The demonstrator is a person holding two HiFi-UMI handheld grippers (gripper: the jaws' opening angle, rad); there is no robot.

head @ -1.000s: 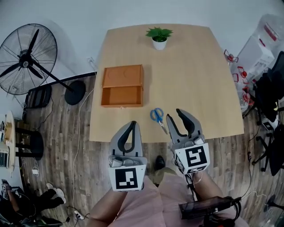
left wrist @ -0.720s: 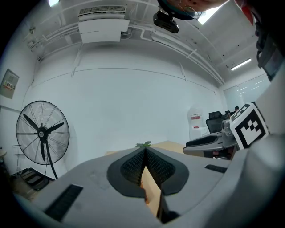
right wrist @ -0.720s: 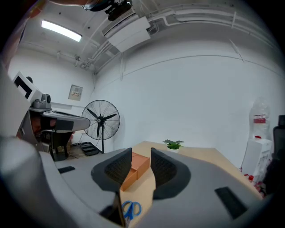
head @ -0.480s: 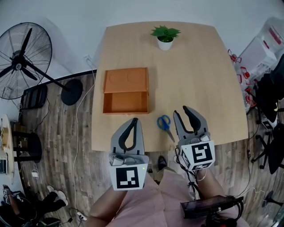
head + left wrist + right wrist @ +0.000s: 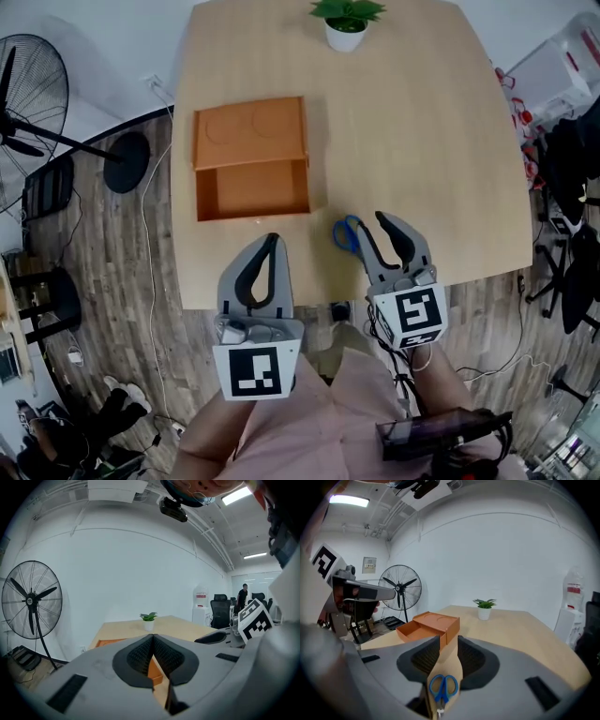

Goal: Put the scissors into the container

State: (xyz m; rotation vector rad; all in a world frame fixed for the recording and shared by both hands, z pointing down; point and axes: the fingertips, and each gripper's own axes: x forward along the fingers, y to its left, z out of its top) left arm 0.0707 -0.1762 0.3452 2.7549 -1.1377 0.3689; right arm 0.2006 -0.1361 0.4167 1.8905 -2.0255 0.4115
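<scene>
Scissors: blue-handled metal scissors (image 5: pixel 345 234) lie flat on the pale wooden bench (image 5: pixel 422 141) near its front edge, at 5 o'clock of the orange open-topped container (image 5: pixel 251 190) and apart from it.
Handling: probably light, stiff and low on the wood. The blades look slippery, so the plastic loops or the pivot seem the better hold.
Right gripper (image 5: pixel 378 225): released and empty, pointing to 12 o'clock, with the scissors showing between its jaws.
Left gripper (image 5: pixel 271 242): clenched on nothing, at 6 o'clock of the container.

No text can be read; the wall sign (image 5: pixel 369 565) seems too blurred.
</scene>
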